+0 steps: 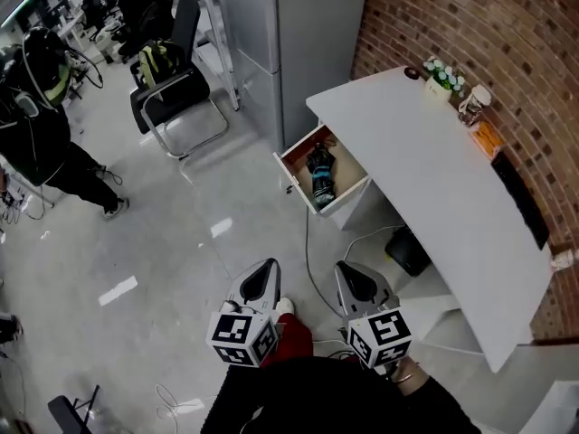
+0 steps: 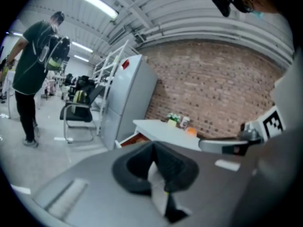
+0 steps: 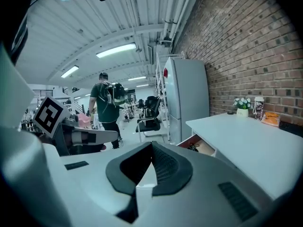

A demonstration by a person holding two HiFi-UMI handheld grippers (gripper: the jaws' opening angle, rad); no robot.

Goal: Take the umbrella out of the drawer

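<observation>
A: Left gripper (image 1: 264, 268) and right gripper (image 1: 349, 269)?
B: Both closed and empty, side by side over the glossy grey floor (image 1: 181, 242).
A: The room?
B: White bench (image 1: 425, 152) along a brick wall (image 1: 507, 43), grey refrigerator (image 1: 308, 34) beside it.
A: The umbrella (image 1: 321, 174)?
B: Lying in the open drawer (image 1: 294, 183) under the bench's end, well ahead of both grippers.

- The head view is bright and even; the floor (image 1: 181, 242) carries small white glare patches.
- The left gripper view is soft and blurred; a lamp (image 2: 94, 3) burns as a white strip.
- The right gripper view is sharper, with a bluish tint.
- Both gripper views bend straight lines and turn black at the corners.
</observation>
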